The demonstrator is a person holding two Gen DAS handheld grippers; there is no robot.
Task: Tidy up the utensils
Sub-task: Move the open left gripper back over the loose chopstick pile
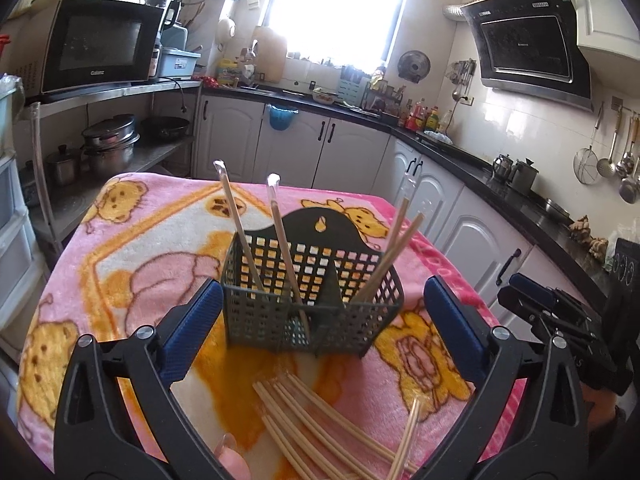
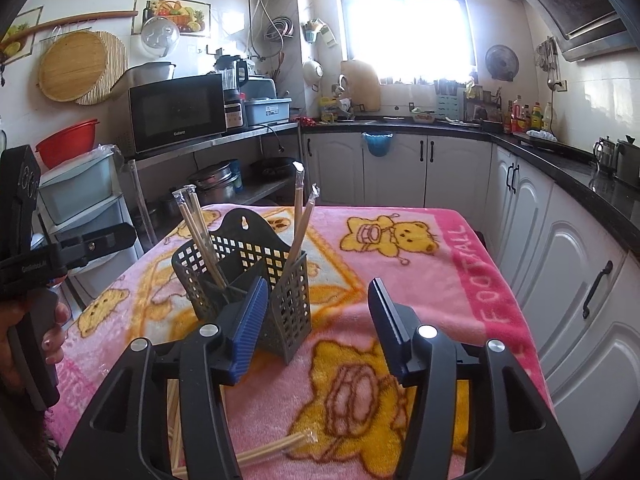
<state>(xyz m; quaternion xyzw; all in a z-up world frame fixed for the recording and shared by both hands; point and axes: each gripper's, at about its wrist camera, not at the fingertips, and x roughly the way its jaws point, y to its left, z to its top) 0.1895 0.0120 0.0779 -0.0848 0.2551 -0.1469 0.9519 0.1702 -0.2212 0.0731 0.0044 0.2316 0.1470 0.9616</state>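
A dark perforated utensil caddy (image 1: pixel 312 300) stands upright on the pink blanket, with wrapped chopstick pairs (image 1: pixel 280 232) leaning in its compartments. My left gripper (image 1: pixel 322 292) is open wide; the caddy sits just ahead between its blue pads (image 1: pixel 192 320), which do not touch it. Loose chopsticks (image 1: pixel 312 432) lie on the blanket below this gripper. In the right wrist view the caddy (image 2: pixel 244 276) is ahead and left of my right gripper (image 2: pixel 318 286), which is open with nothing between its fingers. A wrapped chopstick pair (image 2: pixel 272 448) lies under it.
The pink bear-print blanket (image 2: pixel 400 280) covers the table. White cabinets (image 2: pixel 560 260) and a black counter run along the right and the back. A metal shelf with a microwave (image 2: pixel 178 112) and pots stands to the left. A hand (image 2: pixel 52 336) holds the left tool.
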